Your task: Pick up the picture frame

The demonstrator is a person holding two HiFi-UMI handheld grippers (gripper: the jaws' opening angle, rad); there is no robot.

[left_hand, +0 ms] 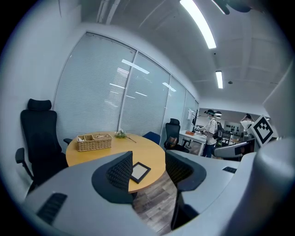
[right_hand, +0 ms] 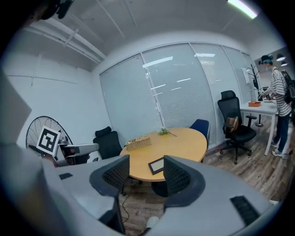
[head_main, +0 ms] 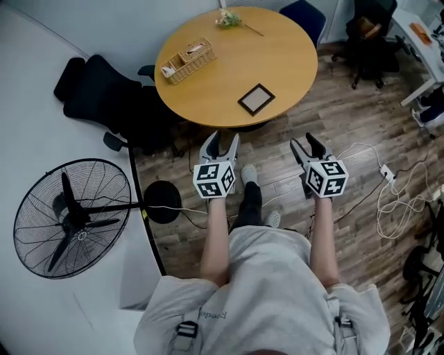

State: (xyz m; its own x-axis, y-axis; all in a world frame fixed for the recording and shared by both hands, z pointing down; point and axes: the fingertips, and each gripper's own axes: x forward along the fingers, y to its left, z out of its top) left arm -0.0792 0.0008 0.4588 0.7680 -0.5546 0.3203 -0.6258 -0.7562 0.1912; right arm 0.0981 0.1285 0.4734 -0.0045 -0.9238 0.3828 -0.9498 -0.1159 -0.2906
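Observation:
A small dark-framed picture frame (head_main: 257,99) lies flat near the front edge of the round wooden table (head_main: 277,48). It also shows between the jaws in the left gripper view (left_hand: 140,172) and the right gripper view (right_hand: 156,165). My left gripper (head_main: 220,142) and right gripper (head_main: 308,145) hover over the floor short of the table, both open and empty. Neither touches the frame.
A wicker basket (head_main: 187,59) and a flower sprig (head_main: 230,20) sit on the table's far side. Black office chairs (head_main: 104,97) stand at the left, a floor fan (head_main: 69,216) at the lower left, and cables (head_main: 395,201) lie on the floor at the right. A person (right_hand: 276,106) stands at a far desk.

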